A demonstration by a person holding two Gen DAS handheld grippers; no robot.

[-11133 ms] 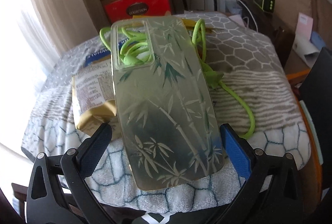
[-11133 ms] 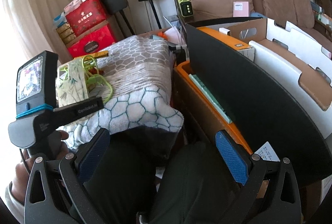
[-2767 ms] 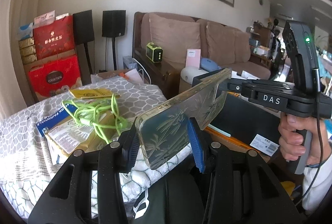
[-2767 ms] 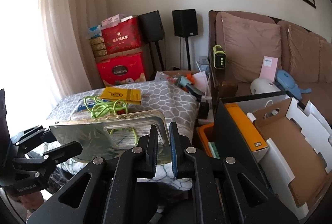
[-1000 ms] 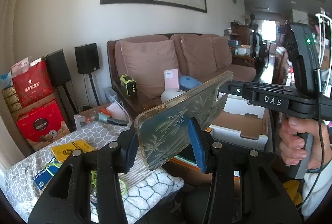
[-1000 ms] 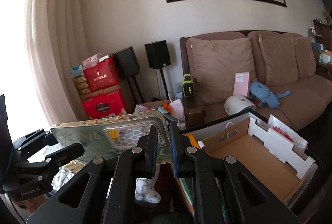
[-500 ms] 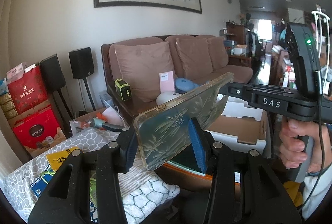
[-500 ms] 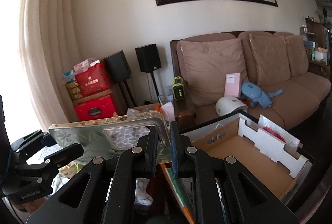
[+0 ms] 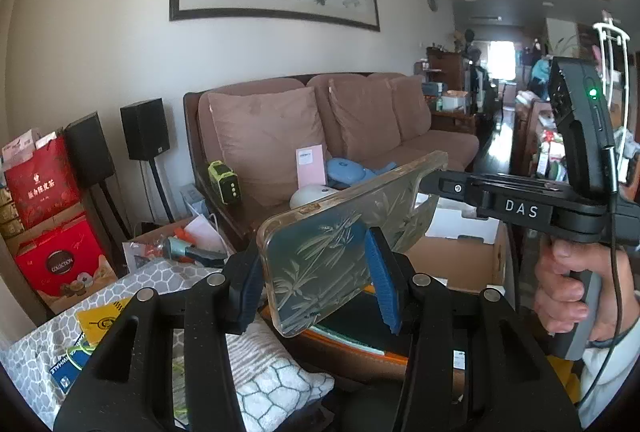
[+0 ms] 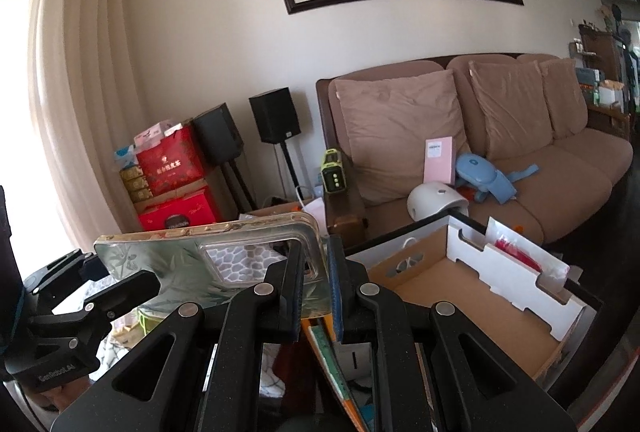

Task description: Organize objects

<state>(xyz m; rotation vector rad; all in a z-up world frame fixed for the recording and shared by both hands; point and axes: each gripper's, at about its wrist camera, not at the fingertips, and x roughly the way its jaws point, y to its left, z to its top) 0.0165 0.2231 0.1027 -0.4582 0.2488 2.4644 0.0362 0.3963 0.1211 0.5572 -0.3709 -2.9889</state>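
A clear phone case printed with bamboo hangs in the air, tilted, held from both ends. My left gripper is shut on it, blue pads pressing its long sides near the bottom end. My right gripper is shut on the edge by the camera cut-out of the phone case. In the left wrist view the right gripper comes in from the right, with a person's hand on its handle. The left gripper shows at the left of the right wrist view.
An open cardboard box with white inserts sits below and right of the case, by a brown sofa. A table under a patterned cloth lies low left with a yellow booklet. Red gift boxes and speakers line the wall.
Both grippers, still shut on the case, have swung right, away from the cloth-covered table; the sofa and the cardboard box now sit more centrally in view.
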